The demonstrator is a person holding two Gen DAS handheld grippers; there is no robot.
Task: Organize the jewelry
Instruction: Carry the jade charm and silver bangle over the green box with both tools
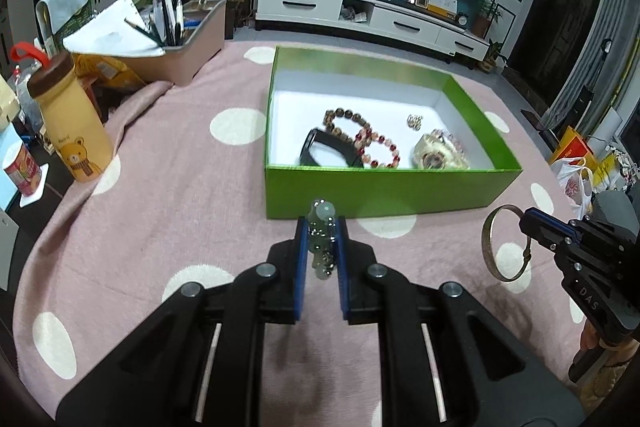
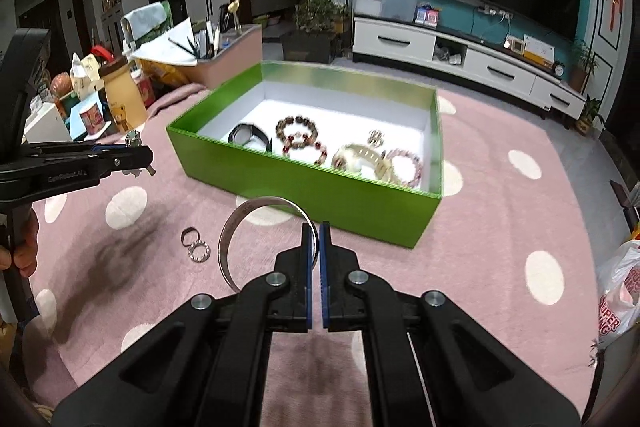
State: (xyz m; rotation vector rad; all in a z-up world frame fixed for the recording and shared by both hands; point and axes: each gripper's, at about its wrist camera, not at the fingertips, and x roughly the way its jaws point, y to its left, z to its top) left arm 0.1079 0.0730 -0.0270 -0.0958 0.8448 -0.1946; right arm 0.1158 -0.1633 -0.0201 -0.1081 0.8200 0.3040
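Note:
A green box (image 1: pixel 380 189) (image 2: pixel 304 187) with a white inside holds several bead bracelets (image 1: pixel 348 125) (image 2: pixel 298 133), a black band (image 1: pixel 328 151) and a gold watch (image 1: pixel 436 155). My left gripper (image 1: pixel 322 223) (image 2: pixel 138 151) is shut on a pale green bead bracelet (image 1: pixel 322 239), held above the cloth just in front of the box. My right gripper (image 2: pixel 315 227) (image 1: pixel 524 223) is shut on a metal bangle (image 2: pixel 240 227) (image 1: pixel 490 247), held to the box's front right. Two small rings (image 2: pixel 196 247) lie on the cloth.
The table has a pink cloth with white dots (image 1: pixel 180 167). A yellow bear bottle (image 1: pixel 74 123), a can (image 1: pixel 22 169) and a pink organiser bin with pens and papers (image 1: pixel 180 39) stand at the left. Plastic bags (image 2: pixel 620 291) lie at the right.

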